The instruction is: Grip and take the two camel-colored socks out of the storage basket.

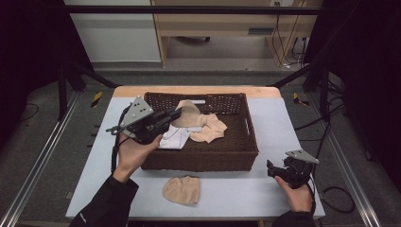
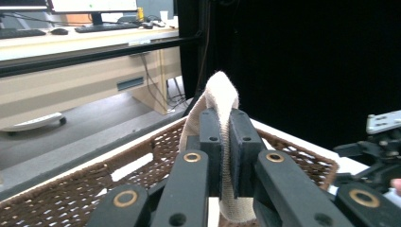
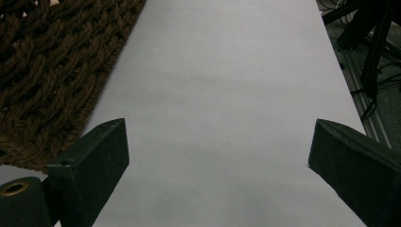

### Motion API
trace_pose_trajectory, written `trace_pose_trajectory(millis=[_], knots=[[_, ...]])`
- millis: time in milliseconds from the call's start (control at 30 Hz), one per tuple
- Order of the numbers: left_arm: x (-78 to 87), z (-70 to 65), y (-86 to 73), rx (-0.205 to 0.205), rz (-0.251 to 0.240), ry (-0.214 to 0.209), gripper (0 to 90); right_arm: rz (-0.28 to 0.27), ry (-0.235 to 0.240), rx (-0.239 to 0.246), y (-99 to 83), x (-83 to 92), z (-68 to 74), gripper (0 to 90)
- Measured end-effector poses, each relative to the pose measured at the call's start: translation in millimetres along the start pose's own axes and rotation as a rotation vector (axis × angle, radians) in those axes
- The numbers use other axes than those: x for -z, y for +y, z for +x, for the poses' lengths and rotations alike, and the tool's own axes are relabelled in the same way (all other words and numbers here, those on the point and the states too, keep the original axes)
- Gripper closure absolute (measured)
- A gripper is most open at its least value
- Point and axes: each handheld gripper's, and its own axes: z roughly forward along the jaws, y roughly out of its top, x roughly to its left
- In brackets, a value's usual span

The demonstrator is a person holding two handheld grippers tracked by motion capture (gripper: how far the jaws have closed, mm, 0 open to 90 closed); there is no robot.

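A brown wicker basket (image 1: 246, 142) stands mid-table and holds beige and white cloths (image 1: 208, 128). My left gripper (image 1: 176, 113) hovers over the basket's left part, shut on a beige cloth (image 1: 188, 113) that it holds lifted. In the left gripper view the jaws pinch that beige cloth (image 2: 222, 97), which loops up above the tips (image 2: 225, 127) over the basket rim (image 2: 156, 142). My right gripper (image 1: 270, 169) rests low at the table's right front, beside the basket. In the right gripper view its jaws (image 3: 217, 151) stand wide apart over bare table, open with nothing between them.
Another beige cloth (image 1: 182, 189) lies on the white table (image 1: 283, 123) in front of the basket. Basket weave (image 3: 52, 71) borders the right gripper view's left. Black frame bars and cables stand around the table; the right gripper (image 2: 378, 146) appears far right in the left gripper view.
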Motion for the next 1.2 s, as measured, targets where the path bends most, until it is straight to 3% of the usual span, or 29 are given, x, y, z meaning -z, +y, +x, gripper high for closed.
trace_pose_trajectory(millis=[267,533,700,900,1200], knots=[[23.6,-17.0,-8.2,-0.010,-0.038,-0.049,85.0,-0.001,-0.002,0.006,0.0,0.4,0.5,6.1],[51.2,-29.5,-15.4,-0.028,-0.041,-0.067,84.9,-0.001,-0.007,0.004,-0.5,0.3,0.5,6.1],[66.7,-37.6,-27.8,-0.026,-0.037,-0.089,84.9,-0.003,-0.008,0.006,-0.8,1.0,1.4,6.1],[72.6,-45.4,-48.3,-0.015,0.011,-0.112,85.0,-0.004,-0.007,0.009,-0.7,0.9,2.2,6.1],[60.1,-54.8,-88.1,0.013,0.129,-0.150,84.9,-0.001,-0.008,0.004,-0.7,1.8,2.3,6.1]])
